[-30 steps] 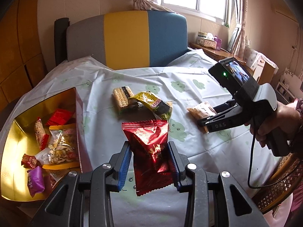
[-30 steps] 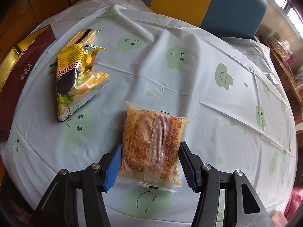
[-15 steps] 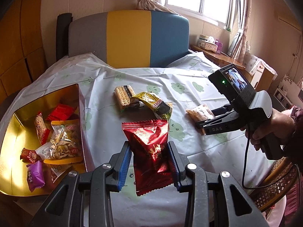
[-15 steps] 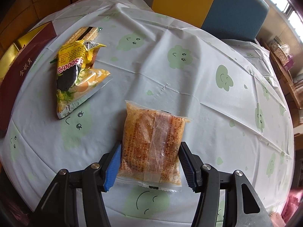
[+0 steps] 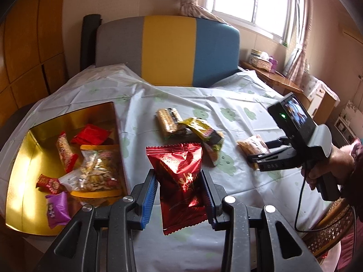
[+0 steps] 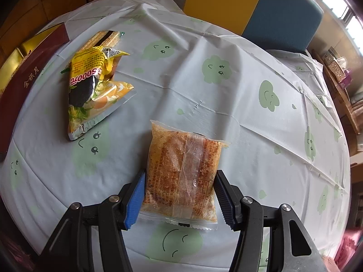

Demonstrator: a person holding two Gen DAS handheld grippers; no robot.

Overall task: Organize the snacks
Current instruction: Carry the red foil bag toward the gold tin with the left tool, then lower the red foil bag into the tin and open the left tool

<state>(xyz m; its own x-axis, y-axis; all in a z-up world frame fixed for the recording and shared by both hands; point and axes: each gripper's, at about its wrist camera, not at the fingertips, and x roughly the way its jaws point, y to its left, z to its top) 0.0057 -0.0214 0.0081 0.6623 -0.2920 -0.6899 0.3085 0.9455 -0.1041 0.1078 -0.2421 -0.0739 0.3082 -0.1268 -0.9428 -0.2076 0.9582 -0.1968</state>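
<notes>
My left gripper is shut on a shiny red snack packet and holds it above the table, just right of the gold box. The box holds several snacks, among them a clear nut bag and a purple packet. My right gripper is shut on an orange crumb-cake packet at the table surface; it also shows in the left wrist view. A yellow packet and a wafer pack lie on the table.
The table has a white cloth with green smiley prints. A grey, yellow and blue chair back stands behind it. The box's dark red side is at the left. A wicker chair is at the right.
The left gripper with the red packet has shifted left toward the gold box, which shows more fully now. The right gripper holds the orange packet almost still.
</notes>
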